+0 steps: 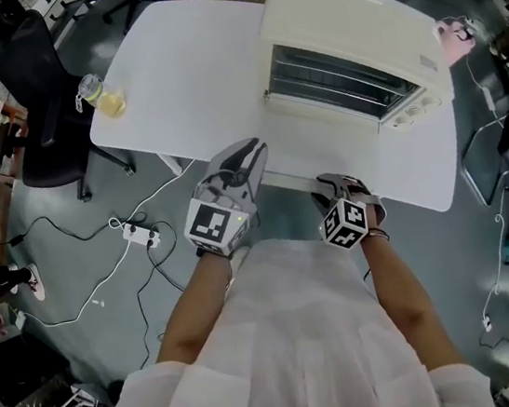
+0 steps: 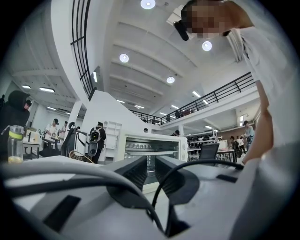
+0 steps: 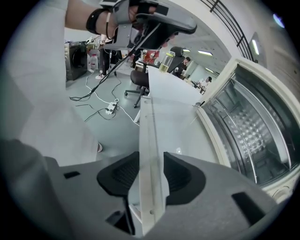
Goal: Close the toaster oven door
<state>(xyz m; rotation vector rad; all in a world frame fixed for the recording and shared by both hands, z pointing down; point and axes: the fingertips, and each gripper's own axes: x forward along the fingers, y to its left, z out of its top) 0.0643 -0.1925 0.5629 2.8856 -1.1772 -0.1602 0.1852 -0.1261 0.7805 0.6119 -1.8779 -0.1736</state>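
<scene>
Lying fully open, the toaster oven door is not yet lifted; the right gripper stands wide around its front edge, the left gripper narrow and empty

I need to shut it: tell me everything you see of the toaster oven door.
The toaster oven door is cream-framed with a pale pane, swung fully down and lying flat before the open cavity. Its front edge bar runs between the jaws of the right gripper; whether they press it is unclear.
</scene>
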